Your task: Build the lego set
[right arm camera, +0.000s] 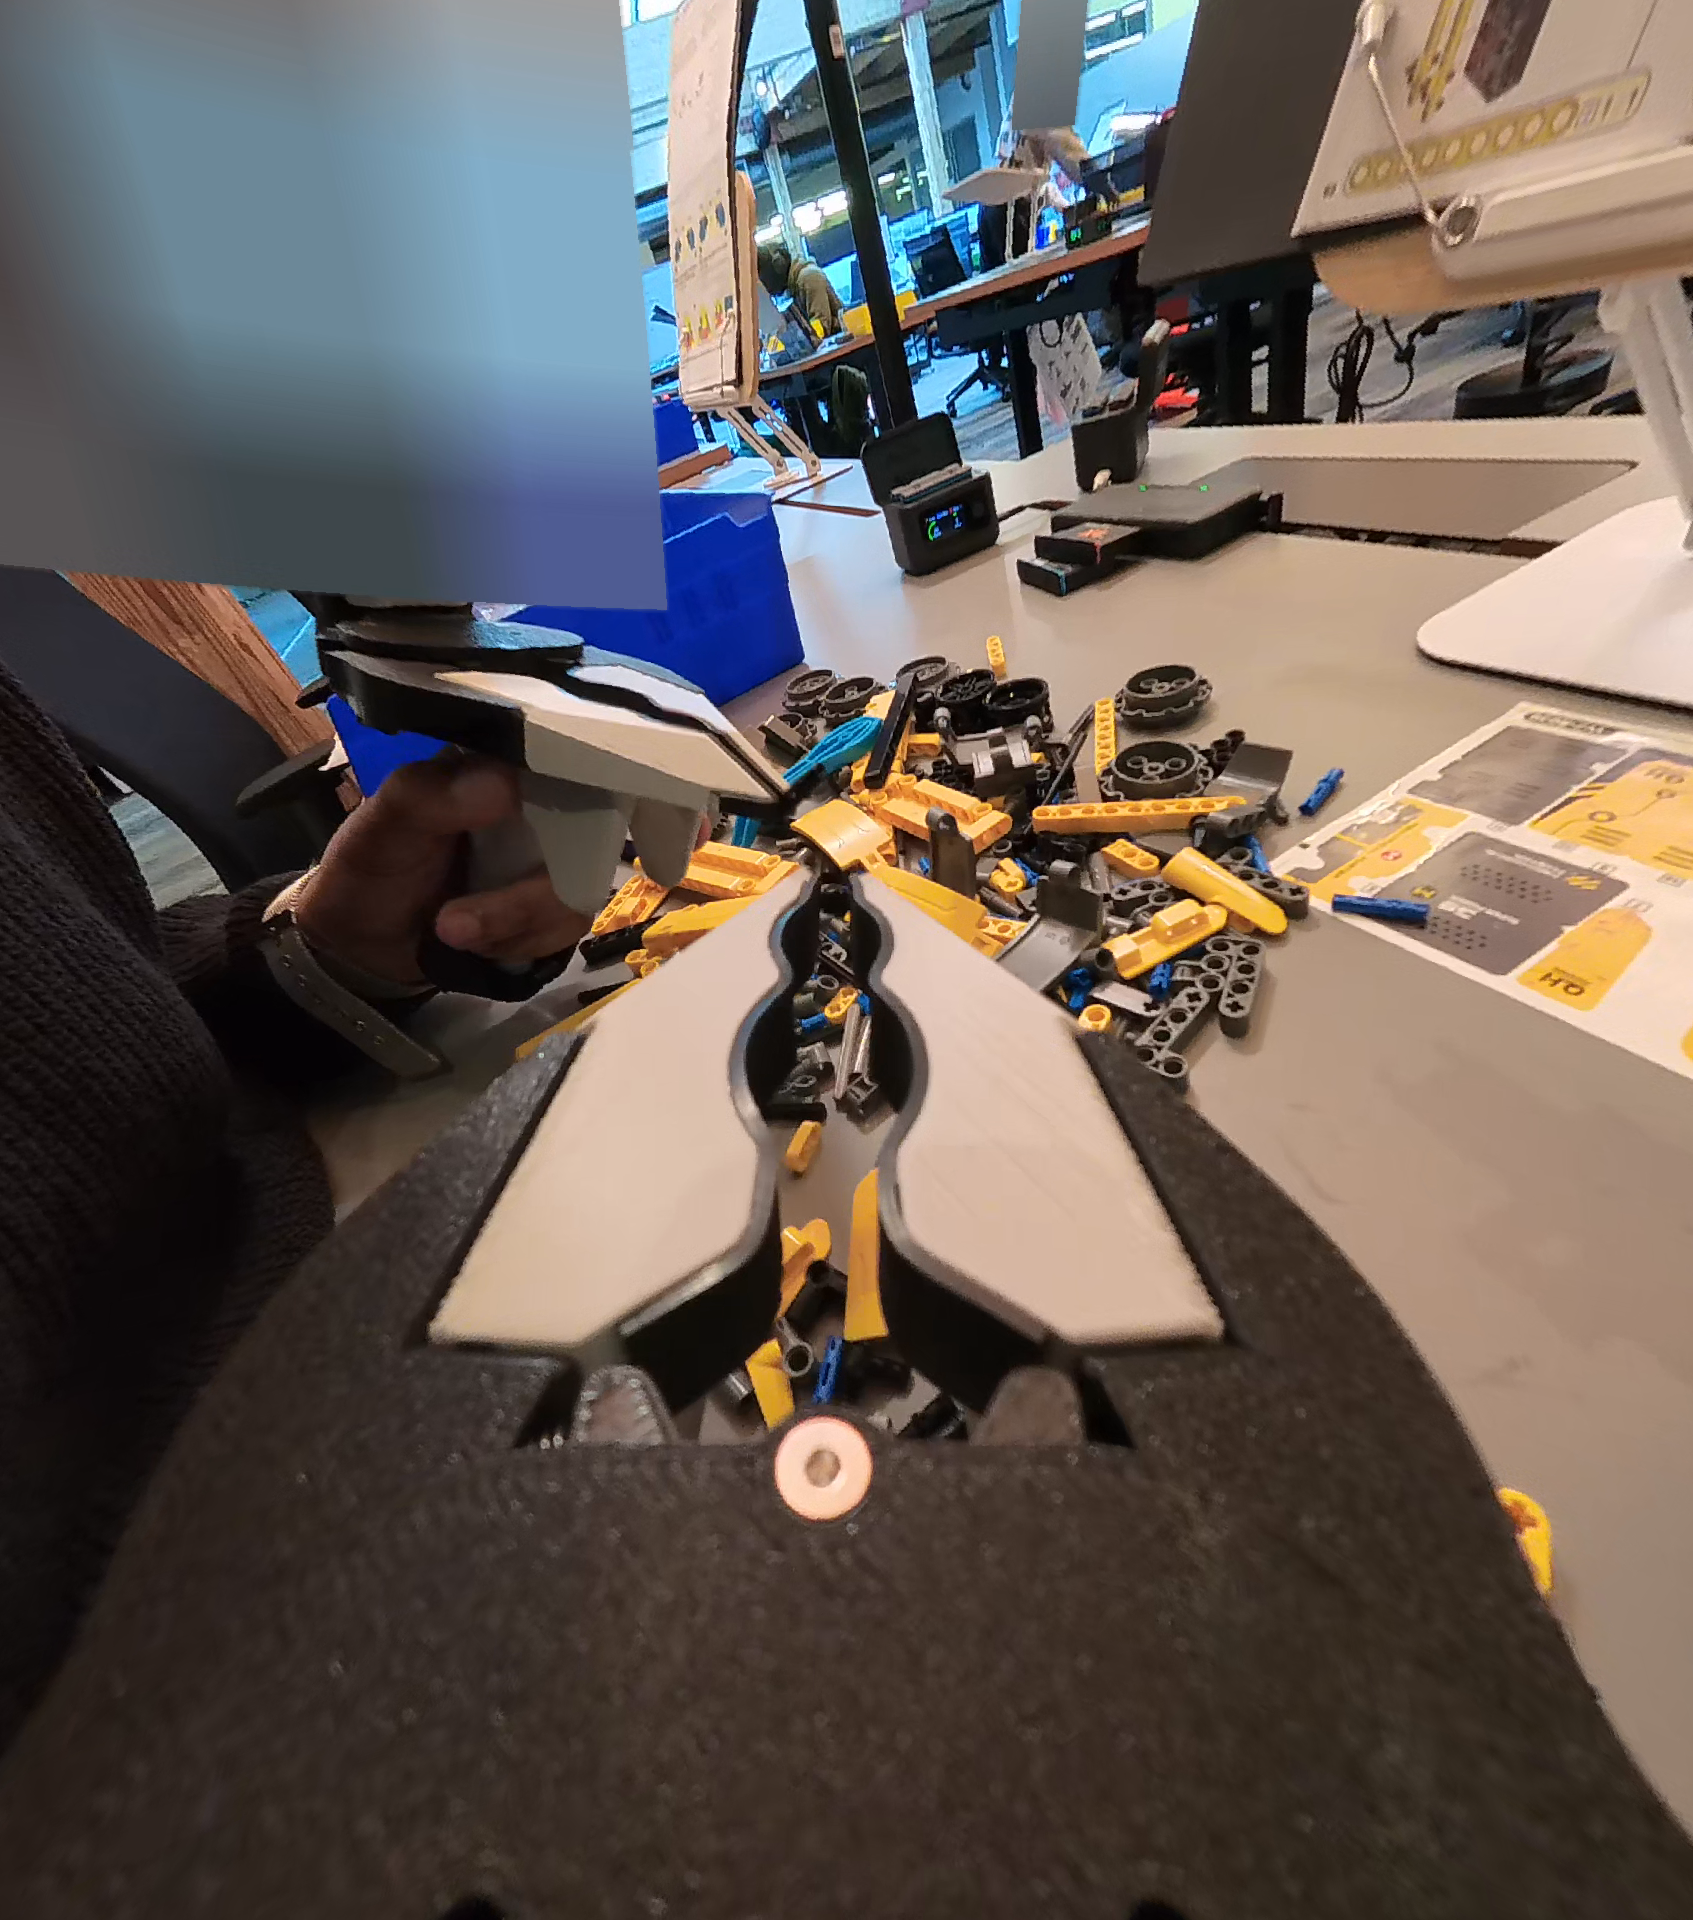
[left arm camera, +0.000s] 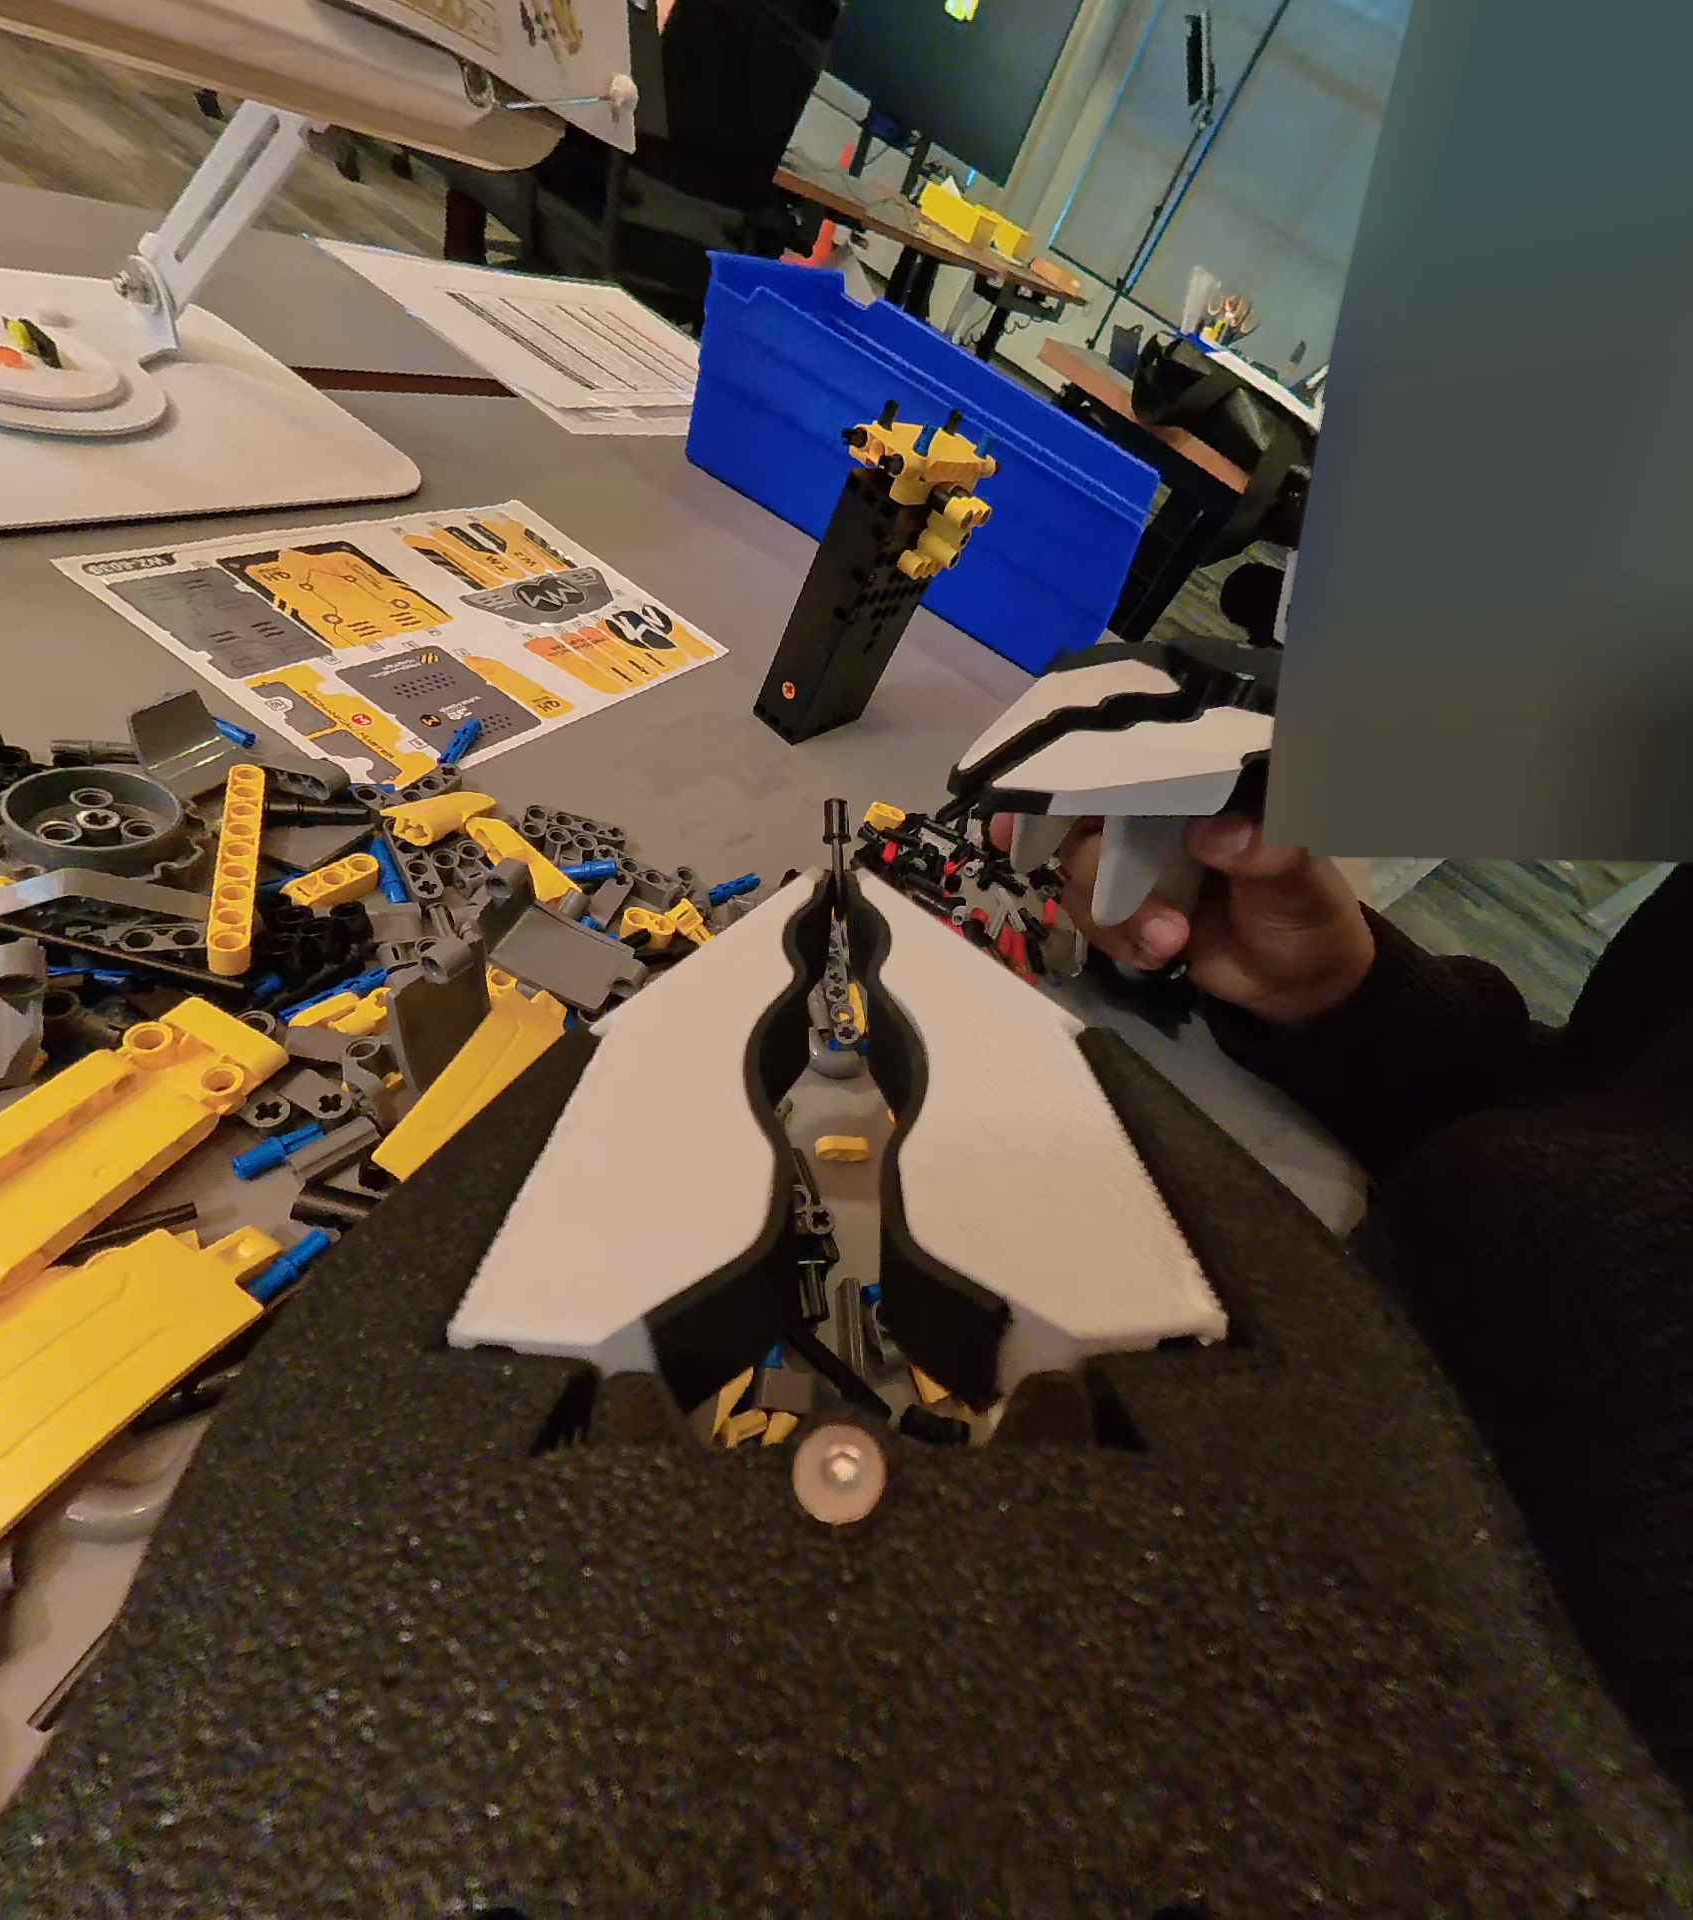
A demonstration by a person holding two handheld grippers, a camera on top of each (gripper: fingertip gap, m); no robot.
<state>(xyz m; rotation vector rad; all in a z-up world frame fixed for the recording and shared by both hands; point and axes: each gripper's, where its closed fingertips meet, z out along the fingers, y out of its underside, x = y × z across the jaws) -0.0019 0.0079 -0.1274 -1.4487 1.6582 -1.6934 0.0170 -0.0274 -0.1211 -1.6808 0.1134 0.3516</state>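
My left gripper (left arm camera: pixel 837 883) is shut on a thin black pin (left arm camera: pixel 835 831) that sticks up past its tips, above the edge of a pile of yellow, black and grey building pieces (left arm camera: pixel 302 935). My right gripper (right arm camera: pixel 826 878) is shut with its tips low over the same pile (right arm camera: pixel 1029 831), next to a curved yellow piece (right arm camera: pixel 837 831); I cannot tell if it holds anything. The right gripper also shows in the left wrist view (left arm camera: pixel 956 805), held by a hand over small red and black pieces (left arm camera: pixel 977 904). The left gripper shows in the right wrist view (right arm camera: pixel 780 795).
A tall black block assembly with yellow parts on top (left arm camera: pixel 852 603) stands before a blue bin (left arm camera: pixel 904 436). A sticker sheet (left arm camera: pixel 385 623) lies beside the pile. A white stand (left arm camera: pixel 146 436) carries an instruction booklet. Black devices (right arm camera: pixel 935 509) sit at the table's far side. Some 5 cm of space lies between my two pairs of fingers.
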